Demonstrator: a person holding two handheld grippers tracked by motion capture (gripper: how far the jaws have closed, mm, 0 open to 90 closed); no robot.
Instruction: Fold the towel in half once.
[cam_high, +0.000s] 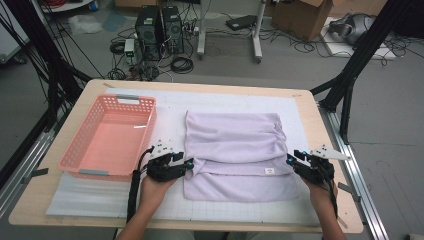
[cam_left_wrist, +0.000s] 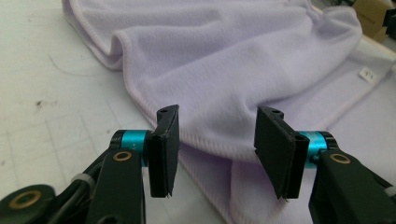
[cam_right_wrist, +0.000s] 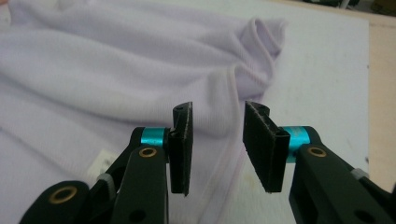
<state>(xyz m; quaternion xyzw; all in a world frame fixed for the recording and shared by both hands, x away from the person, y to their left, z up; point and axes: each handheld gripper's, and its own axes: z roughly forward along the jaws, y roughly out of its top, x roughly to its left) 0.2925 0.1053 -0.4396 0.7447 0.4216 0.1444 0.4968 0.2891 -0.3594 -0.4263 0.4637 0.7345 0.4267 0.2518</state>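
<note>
A: Towel (cam_high: 235, 150), lilac, one item. Location: middle of the white mat (cam_high: 225, 102), folded once, upper layer lying short of the near edge. Basket (cam_high: 107, 135), pink, just to its left.

B: Handling?

A: Soft, light, limp, by my judgement. No stiffness; it will sag and drape wherever I lift it. The knit looks grippy, so slipping is unlikely, but one jaw could easily catch a single layer and miss the one beneath.

B: Where do you take hold?

A: At the side hems of the fold. My left gripper (cam_left_wrist: 217, 140) stands with jaws wide apart, the folded edge between them, nothing clamped. My right gripper (cam_right_wrist: 217, 140) is likewise spread, astride the hem on the towel's right side, empty. Both sit at the cloth's opposite edges in the high view, left gripper (cam_high: 186, 162), right gripper (cam_high: 292, 159).

B: Anything you can't make out?

A: How many layers lie under the fold; the bunched far right corner (cam_right_wrist: 261, 37) hides its own hem. The tag (cam_high: 269, 171) is too small to read. Whether my lower jaw tips touch the mat, I cannot tell.
</note>
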